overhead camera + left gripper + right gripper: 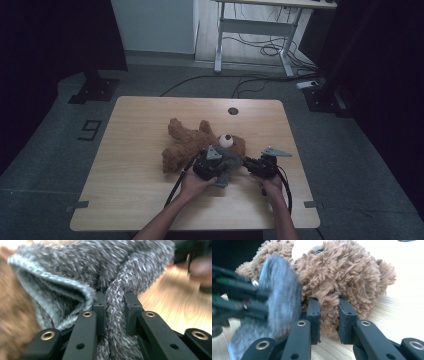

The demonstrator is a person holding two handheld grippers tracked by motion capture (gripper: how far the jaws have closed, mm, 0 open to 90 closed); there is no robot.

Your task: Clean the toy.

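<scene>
High view — left gripper (216,167) clamps grey hat (227,165), right gripper (254,165) pinches teddy bear (192,142) mid-table (125,150).

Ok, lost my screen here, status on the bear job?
Left claw shut on grey hat. Right claw shut on bear. Bear flat on table. Hat at its head, not on. Nothing blocking.

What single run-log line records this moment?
left gripper: shut on grey hat | right gripper: shut on bear | bear: lying on table
</scene>
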